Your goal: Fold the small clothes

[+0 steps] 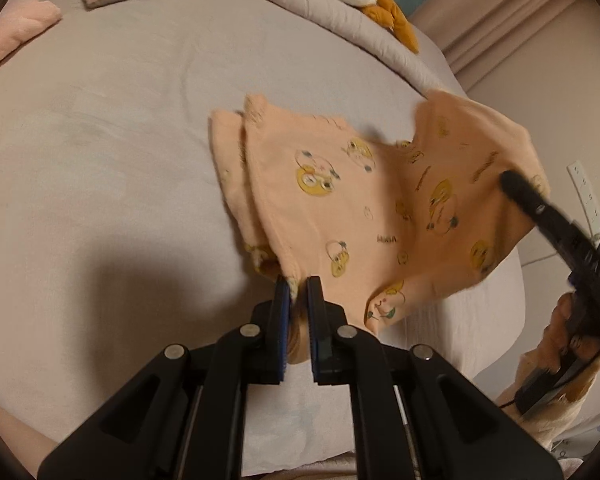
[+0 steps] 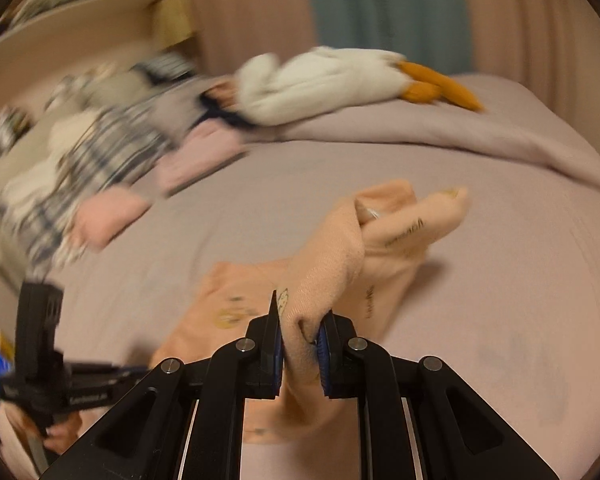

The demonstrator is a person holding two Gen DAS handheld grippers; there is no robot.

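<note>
Folding is midway, it seems: the peach garment [image 1: 340, 200] hangs lifted over the bed [image 1: 100, 140], the left gripper [image 1: 298, 284] and right gripper [image 2: 302, 328] each pinched nearly closed on an edge. Next: lay it flat, edges matched.

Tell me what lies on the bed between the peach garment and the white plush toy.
Only bare bed cover lies between the peach garment and the white plush toy, in the right wrist view. The left wrist view agrees.
</note>
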